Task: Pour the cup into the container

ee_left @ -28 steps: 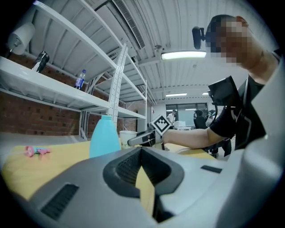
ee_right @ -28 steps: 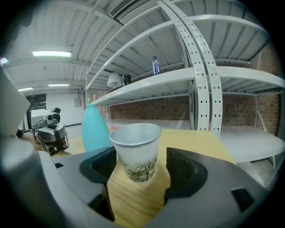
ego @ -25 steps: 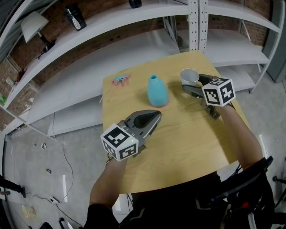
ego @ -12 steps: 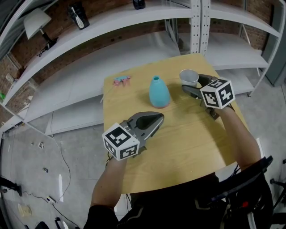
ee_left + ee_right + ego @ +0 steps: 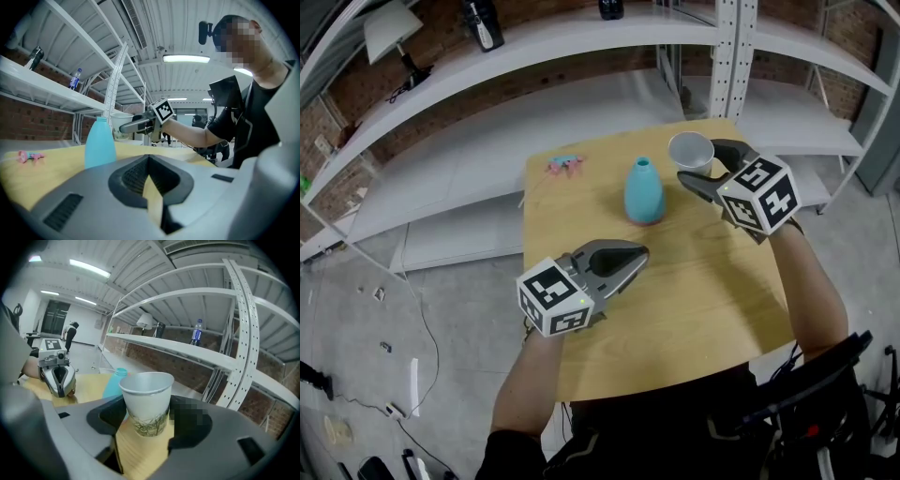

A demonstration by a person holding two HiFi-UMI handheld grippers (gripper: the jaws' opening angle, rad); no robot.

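Right gripper view: right tongs [image 5: 145, 420], just closing, grasp white cup [image 5: 146, 397], grass print; left tongs [image 5: 149, 159] clenched.

White paper cup [image 5: 691, 150] with a green grass print on its lower wall, mouth up and nearly upright. It is held clear of the bench [image 5: 694, 281] by the right gripper [image 5: 697, 161], whose jaws have just been closing on it. Container [image 5: 644, 192]: pale blue, narrow-necked bottle, open at the top, upright on the bench just beside the cup.
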